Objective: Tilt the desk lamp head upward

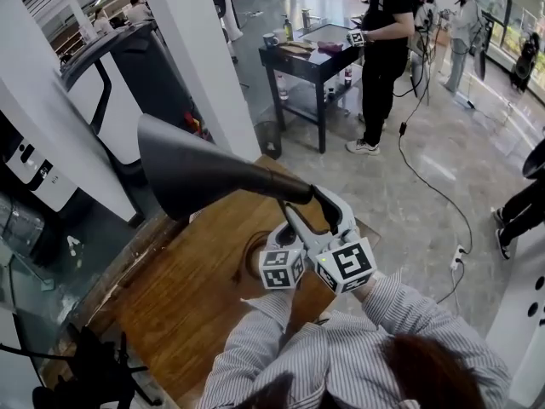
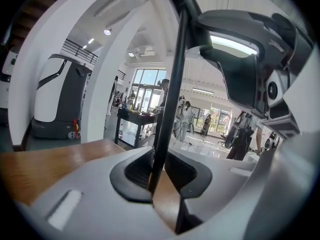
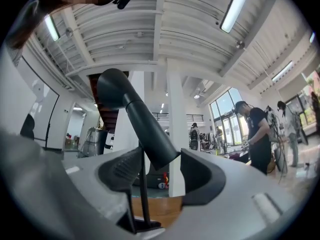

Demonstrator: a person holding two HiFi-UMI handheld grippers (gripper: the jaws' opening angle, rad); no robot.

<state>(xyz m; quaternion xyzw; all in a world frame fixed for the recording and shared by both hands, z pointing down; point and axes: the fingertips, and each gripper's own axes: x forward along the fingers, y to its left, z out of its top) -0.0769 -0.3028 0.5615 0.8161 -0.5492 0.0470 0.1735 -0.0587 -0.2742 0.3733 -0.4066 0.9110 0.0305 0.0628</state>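
The dark desk lamp's cone-shaped head (image 1: 192, 170) hangs over the wooden table (image 1: 179, 305), mouth pointing left. Its tapered neck (image 1: 281, 187) runs right to the joint. My right gripper (image 1: 329, 209) is shut on the end of that neck (image 3: 145, 129), which sits between its dark pads. Just left of it, my left gripper (image 1: 295, 221) is shut on the thin black stem (image 2: 167, 109), which rises straight through its jaws. Part of the round lamp base (image 1: 249, 260) shows under the left gripper's marker cube. In the left gripper view the right gripper (image 2: 250, 59) is close by, upper right.
The table's right edge (image 1: 375, 228) drops to a grey floor with a cable (image 1: 430, 186) and power strip (image 1: 456, 257). A white pillar (image 1: 200, 58) and a white-and-black machine (image 1: 119, 92) stand behind. A person (image 1: 387, 24) works at a black table (image 1: 311, 58) farther off.
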